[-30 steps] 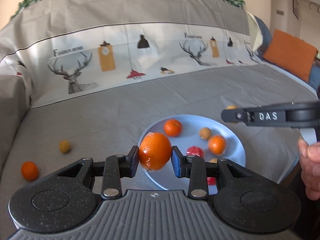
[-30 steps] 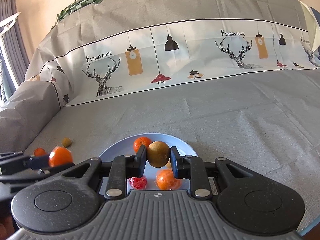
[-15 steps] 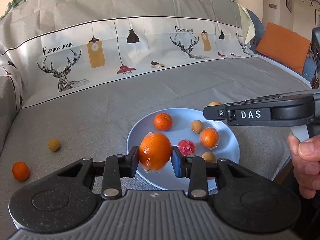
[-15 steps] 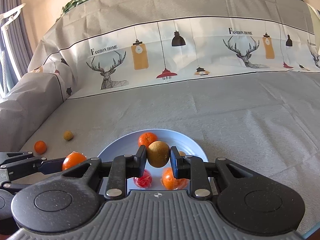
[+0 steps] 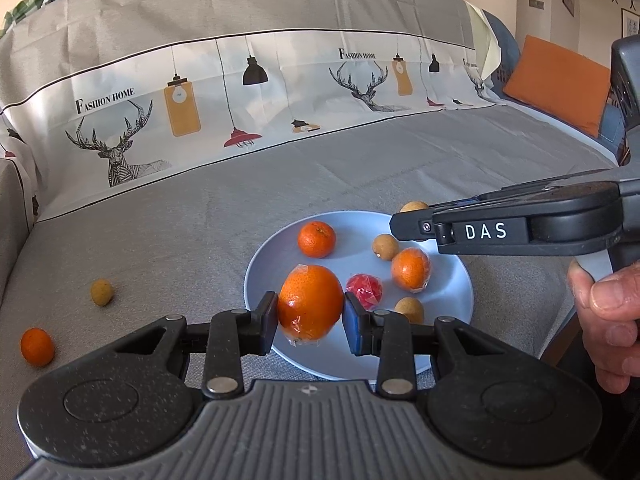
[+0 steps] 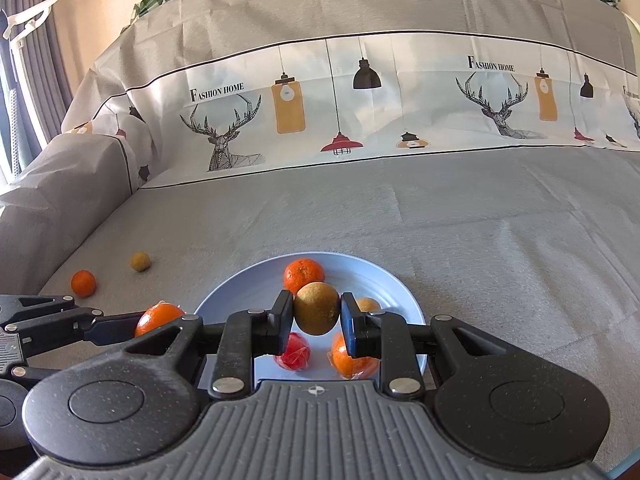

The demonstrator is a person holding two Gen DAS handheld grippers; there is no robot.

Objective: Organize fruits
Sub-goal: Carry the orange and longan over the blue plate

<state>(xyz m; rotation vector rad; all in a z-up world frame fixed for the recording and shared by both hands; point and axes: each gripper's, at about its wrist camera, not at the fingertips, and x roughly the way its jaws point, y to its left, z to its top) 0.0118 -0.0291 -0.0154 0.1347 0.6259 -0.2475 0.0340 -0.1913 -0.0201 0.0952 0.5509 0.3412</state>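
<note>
left hand-held gripper | clamps wrapped orange | above blue plate

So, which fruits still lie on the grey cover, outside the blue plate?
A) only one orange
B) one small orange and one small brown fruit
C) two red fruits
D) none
B: the small orange and the small brown fruit lie left of the blue plate.

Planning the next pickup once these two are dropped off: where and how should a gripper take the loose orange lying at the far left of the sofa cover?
Grip the loose orange across its widest middle, coming down from above and in front. It is round, lies alone on the flat sofa cover and stands clear of the small brown fruit, so both fingers fit beside it.
</note>
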